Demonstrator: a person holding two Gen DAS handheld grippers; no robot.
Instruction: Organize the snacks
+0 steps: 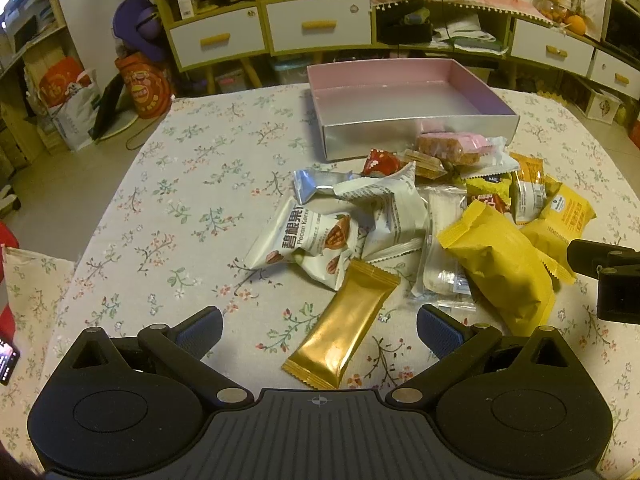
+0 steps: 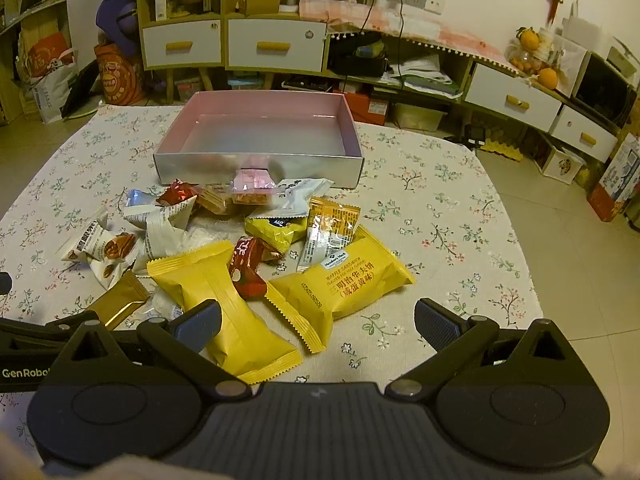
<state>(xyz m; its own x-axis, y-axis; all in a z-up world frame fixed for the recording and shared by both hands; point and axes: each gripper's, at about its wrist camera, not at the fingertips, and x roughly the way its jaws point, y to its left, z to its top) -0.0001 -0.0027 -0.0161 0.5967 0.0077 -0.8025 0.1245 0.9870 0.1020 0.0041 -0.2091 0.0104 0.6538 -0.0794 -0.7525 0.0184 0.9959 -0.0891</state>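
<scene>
Left tongs (image 1: pixel 319 330) and right tongs (image 2: pixel 318 326) both gape empty over snacks (image 2: pixel 248 248) heaped before the box (image 2: pixel 260 170)

A table with a floral cloth (image 1: pixel 192 184) carries a shallow pink-lined silver cardboard box (image 2: pixel 260 168). In front of the box lies a pile of wrapped snacks (image 2: pixel 256 248).

Glossy gold foil wrapper (image 1: pixel 344 326) on matt floral cloth (image 1: pixel 180 216).

Both wrist views look forward and down from low over the bench (image 1: pixel 168 168), near its front edge; left view sits left of right; both share snack pile (image 2: pixel 256 240), box (image 1: pixel 400 136), cabinets (image 2: pixel 276 44)
</scene>
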